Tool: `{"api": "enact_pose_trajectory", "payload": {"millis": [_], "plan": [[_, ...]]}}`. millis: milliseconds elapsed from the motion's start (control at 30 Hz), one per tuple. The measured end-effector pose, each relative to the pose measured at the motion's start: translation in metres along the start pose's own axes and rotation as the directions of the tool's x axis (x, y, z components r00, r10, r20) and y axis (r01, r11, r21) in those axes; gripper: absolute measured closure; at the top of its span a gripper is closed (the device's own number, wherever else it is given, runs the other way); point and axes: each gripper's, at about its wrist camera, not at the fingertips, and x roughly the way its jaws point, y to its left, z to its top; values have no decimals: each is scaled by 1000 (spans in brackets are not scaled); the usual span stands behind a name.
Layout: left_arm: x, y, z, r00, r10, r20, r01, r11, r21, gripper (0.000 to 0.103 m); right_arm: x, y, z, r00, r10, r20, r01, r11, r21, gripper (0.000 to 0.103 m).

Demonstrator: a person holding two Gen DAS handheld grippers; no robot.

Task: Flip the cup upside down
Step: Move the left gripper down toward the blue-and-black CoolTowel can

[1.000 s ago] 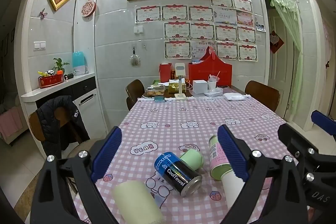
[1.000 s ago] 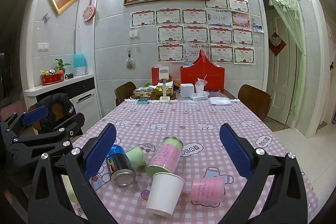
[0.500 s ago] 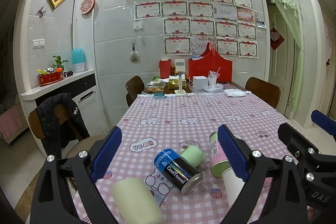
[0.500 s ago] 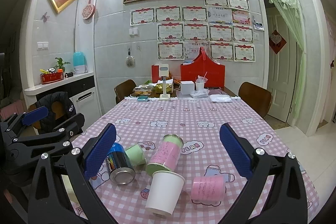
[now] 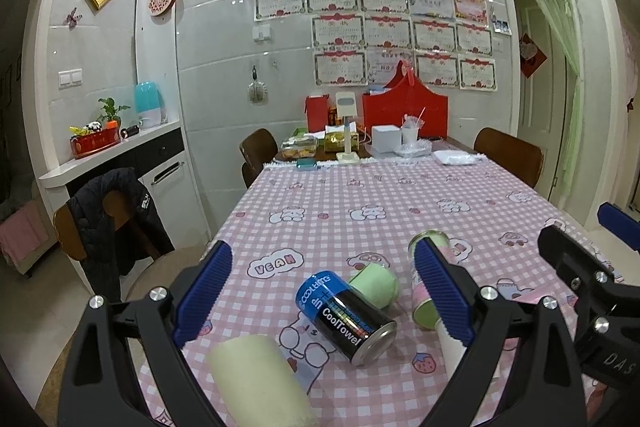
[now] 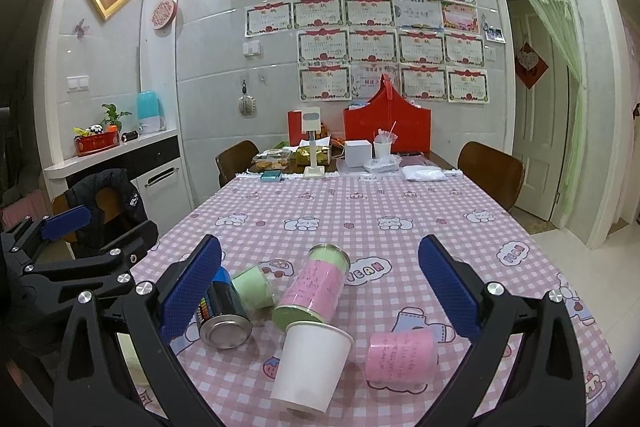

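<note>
A: Listing hazards, largest first: table [image 6: 400, 203] near edge beneath our right tongs [image 6: 320, 275], wide open, empty; white cup [image 6: 312, 363] between them, on its side, could roll off.

B: Left tongs [image 5: 320, 287] likewise agape, empty. Pink-green tin [image 6: 312, 287] touching cup; open cloth beyond.

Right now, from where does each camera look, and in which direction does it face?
Left wrist: sits on the left gripper, faces along the table to the far wall; its own open fingers show, the right gripper at right.
Right wrist: sits on the right gripper, same direction; open fingers, left gripper at left.
Shared: the blue can, the pink tin, the white cup.
</note>
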Motion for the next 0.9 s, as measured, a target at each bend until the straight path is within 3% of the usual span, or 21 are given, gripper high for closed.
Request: {"api": "enact_pose_trajectory", "payload": {"millis": [433, 600, 900], "plan": [[62, 0, -17, 984, -38, -173, 34, 999, -27, 12, 41, -17, -10, 996, 16, -82, -14, 999, 34, 8], [97, 6, -26, 956, -48, -288, 23, 996, -89, 12, 56, -22, -15, 994, 26, -111, -22, 999, 45, 8], [140, -10, -45, 906, -4, -423, -20, 998, -53, 12, 82, -27, -21, 987, 38, -159, -31, 998, 50, 8]]}}
